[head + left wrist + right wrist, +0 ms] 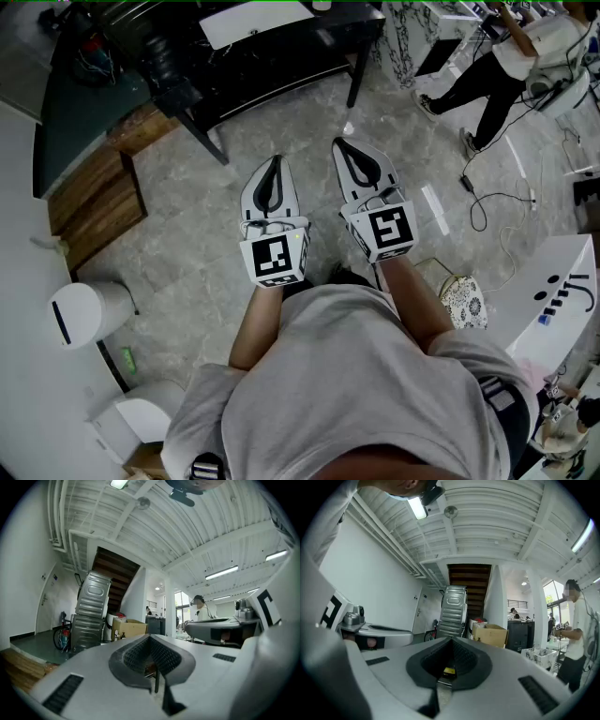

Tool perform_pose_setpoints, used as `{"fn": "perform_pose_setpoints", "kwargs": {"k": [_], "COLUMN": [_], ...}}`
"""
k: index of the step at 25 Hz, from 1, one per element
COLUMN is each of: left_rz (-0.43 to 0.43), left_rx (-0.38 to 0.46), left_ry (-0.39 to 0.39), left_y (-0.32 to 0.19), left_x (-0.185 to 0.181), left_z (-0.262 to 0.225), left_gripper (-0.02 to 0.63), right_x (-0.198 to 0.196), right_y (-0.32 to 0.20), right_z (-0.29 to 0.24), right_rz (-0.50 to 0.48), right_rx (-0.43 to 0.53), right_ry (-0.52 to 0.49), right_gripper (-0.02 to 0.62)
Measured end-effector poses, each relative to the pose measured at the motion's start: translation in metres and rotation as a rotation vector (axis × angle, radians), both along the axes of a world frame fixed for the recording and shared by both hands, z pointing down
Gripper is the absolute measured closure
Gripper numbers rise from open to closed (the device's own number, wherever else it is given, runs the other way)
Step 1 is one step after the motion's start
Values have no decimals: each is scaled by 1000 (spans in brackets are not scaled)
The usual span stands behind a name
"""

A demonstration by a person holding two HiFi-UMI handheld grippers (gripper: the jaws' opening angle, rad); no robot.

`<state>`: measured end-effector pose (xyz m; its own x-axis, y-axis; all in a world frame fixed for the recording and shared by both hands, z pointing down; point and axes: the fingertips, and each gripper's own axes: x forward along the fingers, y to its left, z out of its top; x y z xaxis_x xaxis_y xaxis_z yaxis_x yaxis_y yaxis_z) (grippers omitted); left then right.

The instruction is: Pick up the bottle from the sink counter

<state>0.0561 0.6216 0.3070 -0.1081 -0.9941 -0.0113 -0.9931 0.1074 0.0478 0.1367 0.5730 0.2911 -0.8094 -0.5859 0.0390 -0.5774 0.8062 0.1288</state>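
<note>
Both grippers held level, side by side, over bare floor. The white left gripper (273, 167) has its fingers closed together with nothing between them; the white right gripper (345, 150) is shut and empty too. A small yellow tab shows deep in the right one's black ribbed recess; cannot tell what it is.

Surface: grey marbled stone floor (234, 234) lies under and ahead of both fingertips. Well ahead of the tips stands a black low table (272, 56). Out past the left fingers are brown wooden steps (94, 202), and nearer the body on that side a white cylindrical bin (89, 311). Out past the right fingers a black cable (487, 202) trails on the floor, with a white counter with black marks (553, 291) beside it.

Bottle and sink counter: none of the views shows them.

Head view only: floor, grey T-shirt (356, 384), and a person in black trousers (487, 70) far beyond the right fingertips.

Gripper views only: white ribbed ceiling (187, 522), dark wooden staircase (469, 578) straight beyond the tips, a stack of silver ribbed metal cases (91, 611) leaning beneath it, and a brown cardboard box (490, 634). The right gripper view alone shows a lit strip lamp (417, 507).
</note>
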Motion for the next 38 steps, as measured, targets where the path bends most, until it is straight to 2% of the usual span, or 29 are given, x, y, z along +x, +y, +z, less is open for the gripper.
{"fn": "perform_pose_setpoints", "kwargs": {"k": [4, 8, 13, 20, 29, 34, 38], "left_rz": [33, 65, 111, 153, 189, 188, 174], "left_rx": [7, -33, -75, -162, -181, -202, -205], "left_ry": [-7, 14, -23, 0, -7, -6, -23], "left_y": [-1, 4, 17, 28, 5, -28, -74], "left_x": [-18, -35, -60, -81, -88, -101, -106], "left_z": [5, 22, 36, 68, 71, 76, 73], "left_gripper": [592, 592, 592, 592, 592, 592, 592], "right_x": [-21, -39, -49, -69, -76, -101, -115], "right_y": [3, 17, 29, 41, 10, -26, -69], "right_z": [9, 30, 50, 64, 76, 82, 80], "right_rz": [10, -28, 33, 42, 63, 39, -11], "right_rx": [1, -48, -74, -121, -167, -179, -172], "right_ry": [12, 42, 62, 68, 29, 5, 11], "right_gripper": [586, 586, 586, 586, 586, 586, 586]}}
